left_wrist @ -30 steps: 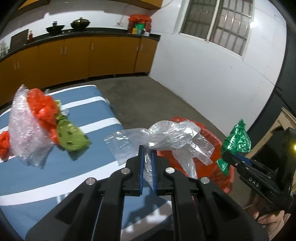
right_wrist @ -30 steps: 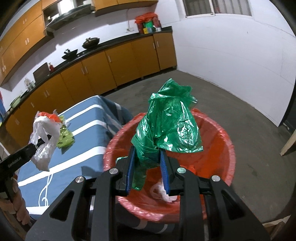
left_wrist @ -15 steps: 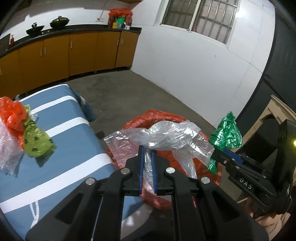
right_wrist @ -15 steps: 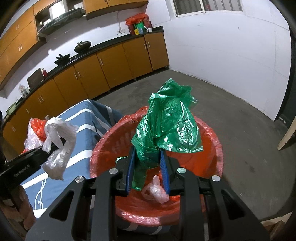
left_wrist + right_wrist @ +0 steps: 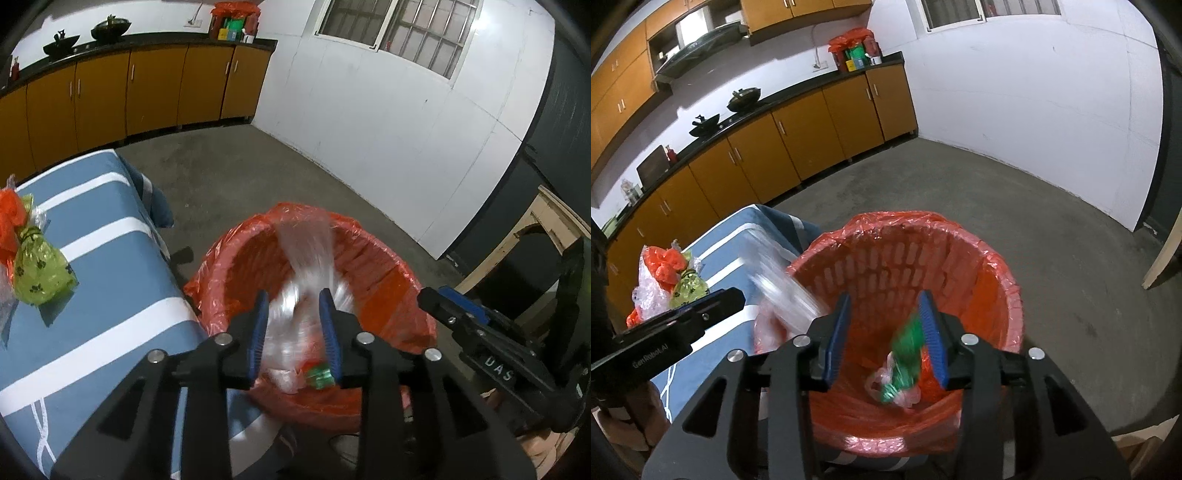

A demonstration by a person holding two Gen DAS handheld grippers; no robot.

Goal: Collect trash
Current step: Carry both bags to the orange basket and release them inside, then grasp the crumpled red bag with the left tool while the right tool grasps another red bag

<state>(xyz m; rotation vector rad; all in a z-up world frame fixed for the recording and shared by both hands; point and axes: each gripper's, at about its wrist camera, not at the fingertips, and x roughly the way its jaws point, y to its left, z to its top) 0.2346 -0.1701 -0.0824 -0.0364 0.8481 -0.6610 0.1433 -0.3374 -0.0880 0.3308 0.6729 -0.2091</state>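
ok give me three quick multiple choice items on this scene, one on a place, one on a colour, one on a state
1. Where is the yellow-green bag?
A in the bin
B on the striped table
C on the floor

2. What colour is the bin liner?
A red
B black
C white

3. How is the right hand-held gripper?
A shut on a bag
B open
C out of view

Key: B, it lies on the blue cloth; A, red plastic folds over the rim; B, its fingers stand apart as the green bag falls.
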